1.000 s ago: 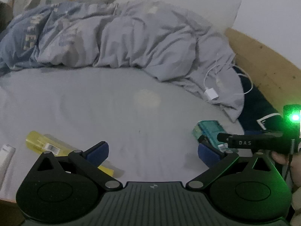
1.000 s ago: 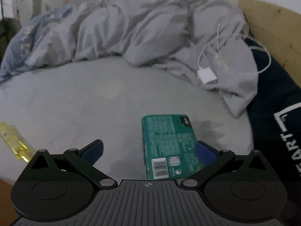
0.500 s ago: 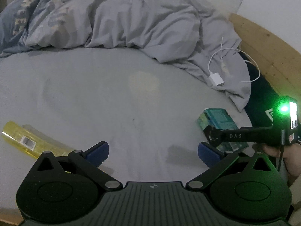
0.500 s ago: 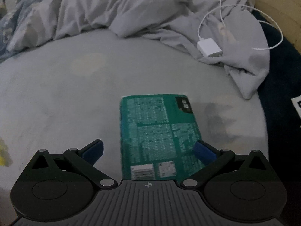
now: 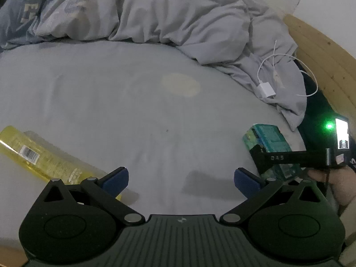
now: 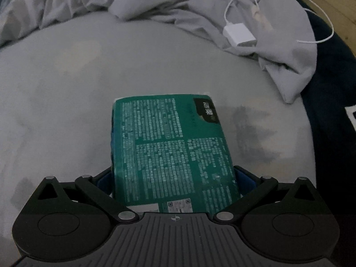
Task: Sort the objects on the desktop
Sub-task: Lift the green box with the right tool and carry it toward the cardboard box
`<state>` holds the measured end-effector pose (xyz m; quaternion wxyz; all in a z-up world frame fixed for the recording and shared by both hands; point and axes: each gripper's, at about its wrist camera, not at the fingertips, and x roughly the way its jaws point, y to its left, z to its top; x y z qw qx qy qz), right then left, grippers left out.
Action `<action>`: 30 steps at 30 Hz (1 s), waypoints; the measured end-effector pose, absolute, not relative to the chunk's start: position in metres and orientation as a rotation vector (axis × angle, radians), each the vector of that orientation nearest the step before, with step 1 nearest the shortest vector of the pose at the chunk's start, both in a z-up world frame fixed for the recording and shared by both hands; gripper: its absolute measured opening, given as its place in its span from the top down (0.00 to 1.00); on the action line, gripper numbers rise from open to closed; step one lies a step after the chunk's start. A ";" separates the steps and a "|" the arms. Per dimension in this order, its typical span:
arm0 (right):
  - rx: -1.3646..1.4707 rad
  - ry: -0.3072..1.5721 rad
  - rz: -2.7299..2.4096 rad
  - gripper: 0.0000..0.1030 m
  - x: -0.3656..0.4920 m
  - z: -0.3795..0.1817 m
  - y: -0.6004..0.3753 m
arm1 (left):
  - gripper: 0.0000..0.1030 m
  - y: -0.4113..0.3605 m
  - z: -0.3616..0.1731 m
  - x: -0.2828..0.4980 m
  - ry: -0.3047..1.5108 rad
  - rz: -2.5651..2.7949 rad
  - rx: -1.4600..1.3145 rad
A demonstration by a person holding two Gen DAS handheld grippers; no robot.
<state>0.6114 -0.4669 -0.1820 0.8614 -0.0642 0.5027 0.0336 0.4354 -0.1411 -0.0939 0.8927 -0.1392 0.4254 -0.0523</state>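
On bedsheet [image 5: 111, 93]: one green box [image 6: 171, 146], one yellow bottle [image 5: 37, 158].

Dim bedroom: grey bed [image 5: 133, 102], rumpled duvet [image 5: 178, 20], wooden frame [image 5: 322, 62].

One green box [image 6: 173, 151], one yellow bottle [image 5: 42, 160], seemingly one charger [image 5: 265, 90].

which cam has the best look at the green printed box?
Right wrist view: the flat green printed box fills the centre, its text-covered face and barcode end visible, lying between the right gripper fingers. Left wrist view shows it only small at the right edge, partly hidden behind the other gripper's black body.
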 end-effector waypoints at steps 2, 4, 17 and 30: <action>-0.145 1.056 0.063 0.00 0.611 -0.182 -0.464 | 0.00 -0.140 -0.094 0.435 0.883 -0.112 -0.293; -0.142 1.058 0.072 0.00 0.612 -0.183 -0.466 | 0.00 -0.139 -0.093 0.434 0.885 -0.115 -0.299; -0.084 1.031 0.106 0.03 0.592 -0.177 -0.448 | 0.00 -0.126 -0.081 0.420 0.877 -0.106 -0.281; 0.027 0.982 0.181 0.03 0.509 -0.136 -0.422 | 0.00 -0.104 -0.040 0.363 0.842 -0.046 -0.282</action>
